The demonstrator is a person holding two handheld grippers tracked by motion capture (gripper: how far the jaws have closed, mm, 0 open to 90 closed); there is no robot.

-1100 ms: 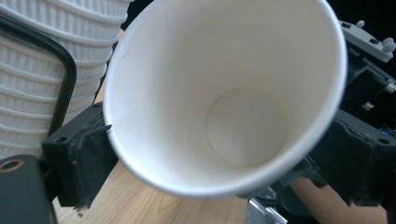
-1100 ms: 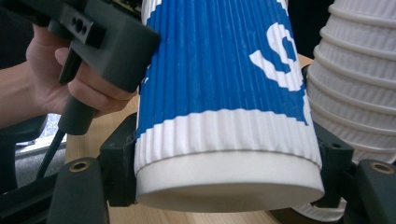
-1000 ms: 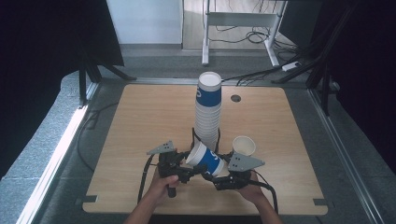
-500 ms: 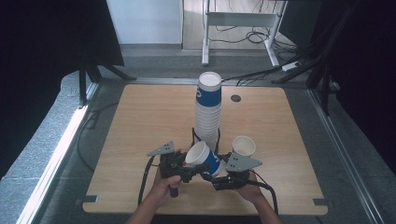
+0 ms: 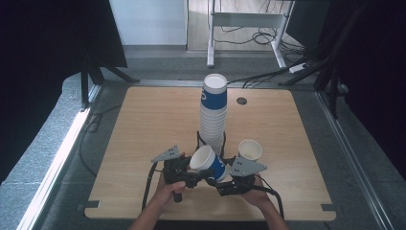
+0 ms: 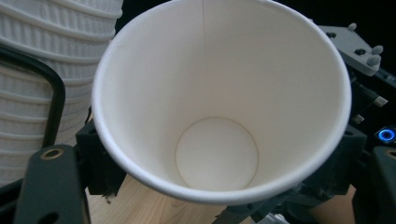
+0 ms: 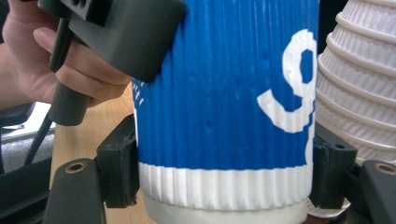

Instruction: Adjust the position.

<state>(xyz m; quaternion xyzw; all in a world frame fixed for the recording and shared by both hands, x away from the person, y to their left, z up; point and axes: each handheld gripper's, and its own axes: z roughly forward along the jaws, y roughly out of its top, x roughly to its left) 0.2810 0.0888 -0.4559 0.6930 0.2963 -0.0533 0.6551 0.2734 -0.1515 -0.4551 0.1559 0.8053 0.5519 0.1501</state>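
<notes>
- The blue cup (image 5: 208, 163) lies tilted between the two tools near the counter's (image 5: 143, 124) near edge, mouth up and to the left.
- The left hand-held gripper (image 5: 187, 175) is clamped on that cup at its rim end; its jaws have just been closing around it.
- The right hand-held gripper (image 5: 216, 181) has the cup's base end between its pads (image 7: 122, 161), which touch the ribbed wall; these jaws have just been opening a little.
- The tall stack of cups (image 5: 213, 112) stands just beyond; a single white cup (image 5: 250, 150) stands to the right.
- The counter's left, right and far parts lie free.
- Compared with a second ago, the cup sits slightly more upright, both hands unmoved.
</notes>
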